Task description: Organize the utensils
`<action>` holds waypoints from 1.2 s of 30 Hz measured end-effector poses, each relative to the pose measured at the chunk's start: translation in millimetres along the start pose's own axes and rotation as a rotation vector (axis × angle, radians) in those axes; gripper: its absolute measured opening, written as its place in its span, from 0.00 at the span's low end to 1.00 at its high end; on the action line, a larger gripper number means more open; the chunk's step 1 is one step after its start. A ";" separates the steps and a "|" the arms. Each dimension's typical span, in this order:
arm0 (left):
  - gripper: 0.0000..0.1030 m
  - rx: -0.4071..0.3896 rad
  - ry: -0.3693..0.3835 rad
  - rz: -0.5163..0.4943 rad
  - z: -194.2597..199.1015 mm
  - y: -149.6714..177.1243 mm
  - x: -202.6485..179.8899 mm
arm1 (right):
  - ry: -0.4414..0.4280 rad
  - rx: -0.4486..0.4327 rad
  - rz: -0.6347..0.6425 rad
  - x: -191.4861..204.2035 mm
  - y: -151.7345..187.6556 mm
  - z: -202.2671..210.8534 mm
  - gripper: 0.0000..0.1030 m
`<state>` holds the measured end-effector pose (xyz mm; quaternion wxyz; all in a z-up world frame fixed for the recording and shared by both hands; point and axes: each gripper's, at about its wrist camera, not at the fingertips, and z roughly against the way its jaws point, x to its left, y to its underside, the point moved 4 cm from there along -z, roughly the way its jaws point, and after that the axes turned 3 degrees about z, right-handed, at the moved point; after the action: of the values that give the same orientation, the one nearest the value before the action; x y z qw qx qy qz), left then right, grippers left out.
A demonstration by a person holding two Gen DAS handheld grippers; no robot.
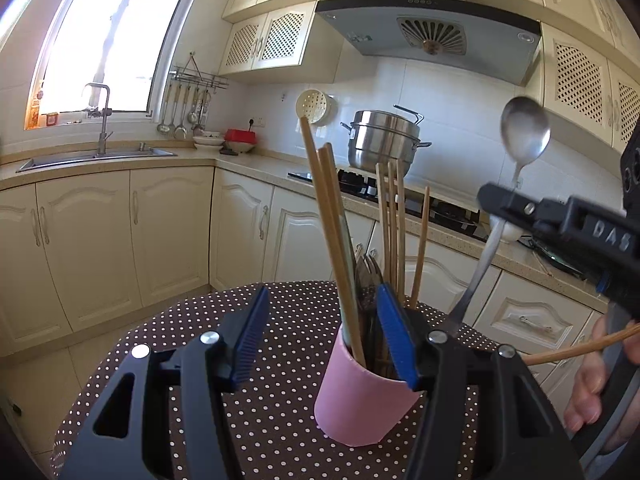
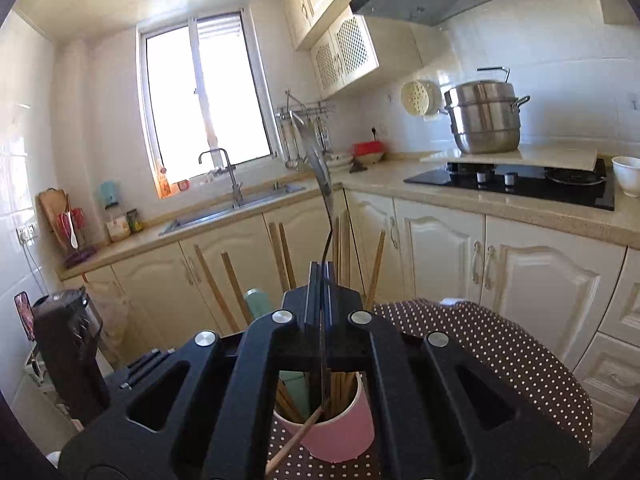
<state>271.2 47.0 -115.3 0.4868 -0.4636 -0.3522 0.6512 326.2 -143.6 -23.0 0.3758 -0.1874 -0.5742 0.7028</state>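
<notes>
Item: spoon (image 1: 524, 132), pinched mid-handle in your right gripper (image 1: 505, 205) above the pink cup (image 1: 360, 400); left fingers (image 1: 394, 340) spread around its rim; risk: the handle tip may snag chopsticks (image 1: 394, 216), tipping the cup.

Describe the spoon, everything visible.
The spoon is plain, shiny metal with an oval bowl and a long, slim handle that flares towards its end. It stands nearly upright, bowl up, tilted slightly. The right gripper is shut on the handle just below the bowl. The handle's lower end hangs at about the rim of the pink cup, beside the chopsticks. From the left wrist view its bowl is blurred.
</notes>
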 end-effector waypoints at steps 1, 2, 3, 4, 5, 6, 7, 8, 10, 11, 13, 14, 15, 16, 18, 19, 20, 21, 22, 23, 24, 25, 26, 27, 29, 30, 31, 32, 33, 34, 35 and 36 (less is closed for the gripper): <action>0.54 0.001 0.002 0.001 -0.3 0.0 -0.6 | 0.006 0.013 0.001 -0.1 4.0 -2.3 0.02; 0.54 0.004 0.005 0.001 -0.9 -0.1 -1.2 | 0.008 0.032 -0.006 -0.9 7.9 -4.8 0.03; 0.54 0.005 0.005 -0.001 -1.1 -0.3 -1.7 | 0.014 0.046 -0.019 -3.4 10.9 -7.5 0.03; 0.54 0.002 0.006 -0.003 -0.9 -0.6 -2.1 | 0.022 0.047 -0.026 -5.3 13.0 -7.7 0.03; 0.54 0.001 0.007 -0.004 -0.4 -1.0 -2.3 | 0.025 0.045 -0.025 -5.5 14.7 -6.4 0.03; 0.54 0.001 0.007 -0.003 0.1 -1.4 -2.6 | 0.030 0.051 -0.023 -5.7 15.1 -6.1 0.03; 0.54 0.001 0.008 -0.002 0.1 -1.4 -2.6 | 0.034 0.054 -0.021 -5.8 15.5 -5.8 0.03; 0.54 0.004 0.012 0.000 -0.6 -2.6 -3.9 | 0.039 0.054 -0.019 -5.4 15.4 -4.4 0.03; 0.54 0.008 0.014 -0.001 -0.1 -3.4 -6.0 | 0.046 0.054 -0.020 -4.9 14.1 -1.9 0.03; 0.54 0.010 0.015 -0.004 0.8 -3.5 -7.2 | 0.048 0.053 -0.023 -5.3 13.3 -0.7 0.04; 0.54 0.012 0.017 -0.011 3.0 -4.5 -10.6 | 0.045 0.049 -0.037 -6.1 10.9 3.3 0.18; 0.55 0.012 0.017 -0.014 4.7 -4.3 -13.1 | 0.049 0.041 -0.043 -6.3 9.5 6.5 0.41; 0.56 0.009 0.018 -0.015 6.4 -5.6 -14.3 | 0.055 0.029 -0.049 -7.3 6.8 8.3 0.56; 0.56 0.006 0.019 -0.017 8.4 -6.6 -15.0 | 0.056 0.012 -0.053 -7.0 4.6 11.9 0.58; 0.56 0.001 0.018 -0.022 12.5 -8.7 -18.3 | 0.052 0.011 -0.050 -4.8 1.1 15.6 0.58; 0.56 0.001 0.016 -0.026 15.0 -9.8 -19.6 | 0.058 0.004 -0.050 -4.2 -0.4 18.3 0.58; 0.56 0.001 0.013 -0.027 17.3 -10.4 -20.6 | 0.062 -0.003 -0.052 -4.1 -1.9 20.9 0.58; 0.56 0.000 0.013 -0.026 19.9 -11.6 -21.4 | 0.064 -0.010 -0.054 -3.0 -3.4 24.9 0.58; 0.56 -0.001 0.018 -0.025 23.0 -12.2 -22.2 | 0.069 -0.014 -0.049 -0.9 -4.5 29.0 0.58; 0.56 -0.005 0.018 -0.027 27.0 -13.7 -23.3 | 0.078 -0.015 -0.043 1.4 -4.9 32.2 0.58; 0.57 -0.008 0.012 -0.027 30.7 -15.2 -24.1 | 0.099 -0.017 -0.034 3.6 -5.8 37.1 0.58; 0.58 -0.008 0.010 -0.027 34.3 -16.6 -24.8 | 0.115 -0.018 -0.028 5.2 -6.4 41.4 0.58; 0.58 -0.008 0.012 -0.030 38.6 -17.9 -26.2 | 0.128 -0.021 -0.024 7.2 -6.7 46.4 0.58; 0.60 -0.013 0.011 -0.035 43.5 -18.9 -27.8 | 0.148 -0.028 -0.018 9.7 -6.9 53.5 0.58; 0.61 -0.020 -0.003 -0.047 54.1 -20.6 -30.3 | 0.180 -0.044 -0.010 14.9 -6.9 69.2 0.58; 0.61 -0.020 -0.008 -0.051 57.8 -20.7 -31.6 | 0.187 -0.052 -0.011 17.6 -6.5 77.0 0.58; 0.62 -0.020 -0.012 -0.057 62.7 -20.8 -32.9 | 0.194 -0.052 -0.012 19.1 -5.7 82.1 0.58; 0.63 -0.020 -0.015 -0.066 69.5 -20.1 -35.1 | 0.208 -0.050 -0.010 22.3 -3.2 90.3 0.58; 0.64 -0.021 -0.015 -0.072 75.6 -18.8 -37.0 | 0.220 -0.049 -0.005 25.6 -0.6 96.6 0.59; 0.66 -0.023 -0.014 -0.077 82.5 -16.4 -39.2 | 0.230 -0.047 -0.002 27.4 1.7 101.0 0.59; 0.67 -0.023 -0.012 -0.081 87.1 -15.4 -39.8 | 0.241 -0.042 0.005 31.2 6.2 107.4 0.59; 0.68 -0.022 -0.014 -0.085 93.2 -13.6 -41.4 | 0.250 -0.041 0.011 34.1 10.1 112.3 0.60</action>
<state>191.1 10.3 -62.1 0.5066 -0.4489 -0.3821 0.6291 223.0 -193.7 3.6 0.4365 -0.2845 -0.5362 0.6641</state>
